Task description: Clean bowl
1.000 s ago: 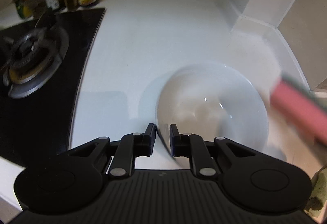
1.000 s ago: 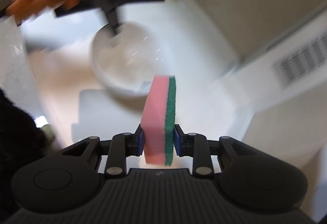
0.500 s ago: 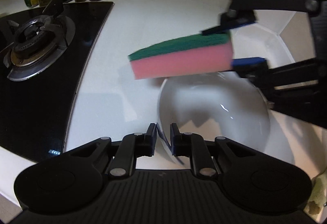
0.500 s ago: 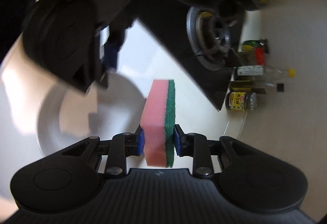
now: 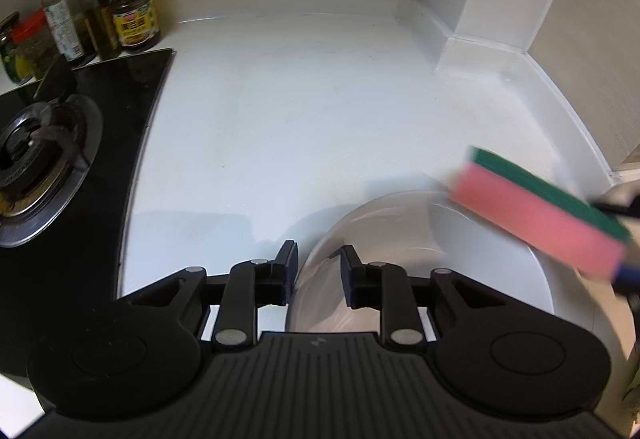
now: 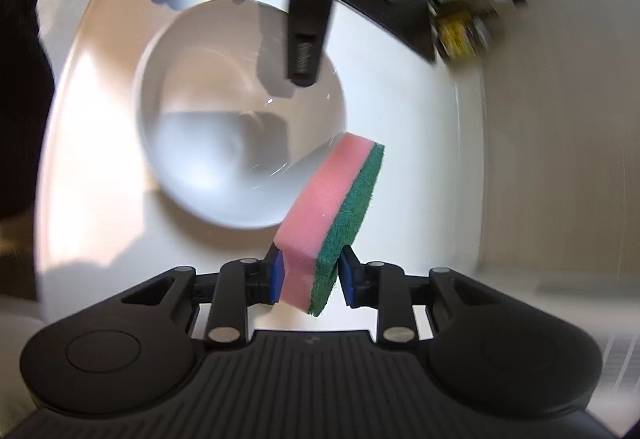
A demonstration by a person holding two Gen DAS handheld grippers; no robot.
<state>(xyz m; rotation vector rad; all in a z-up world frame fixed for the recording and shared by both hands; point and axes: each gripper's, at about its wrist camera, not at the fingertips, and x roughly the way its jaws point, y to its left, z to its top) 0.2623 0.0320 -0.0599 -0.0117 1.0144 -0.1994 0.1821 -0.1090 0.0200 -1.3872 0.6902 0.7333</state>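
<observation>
The round white ceramic bowl [image 5: 460, 259] sat at the lower right of the white counter [image 5: 300, 111]. The left tongs [image 5: 318, 265] were closed on its near rim. The right tongs [image 6: 310, 277] squeezed a pink-and-green sponge [image 6: 332, 219], tilted above the bowl's edge. A black gas hob [image 5: 52, 167] filled the left; glass condiment bottles and jars [image 5: 80, 19] stood upper left.

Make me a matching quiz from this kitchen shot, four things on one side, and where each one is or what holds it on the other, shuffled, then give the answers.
Things:
1. sponge
2. bowl
3. jar with yellow label
4. gas burner

Places:
A. rim between the left gripper's fingers
B. on the black hob
C. clamped in the right gripper
D. by the back wall, beside the bottles

Pairs: 1-C, 2-A, 3-D, 4-B
</observation>
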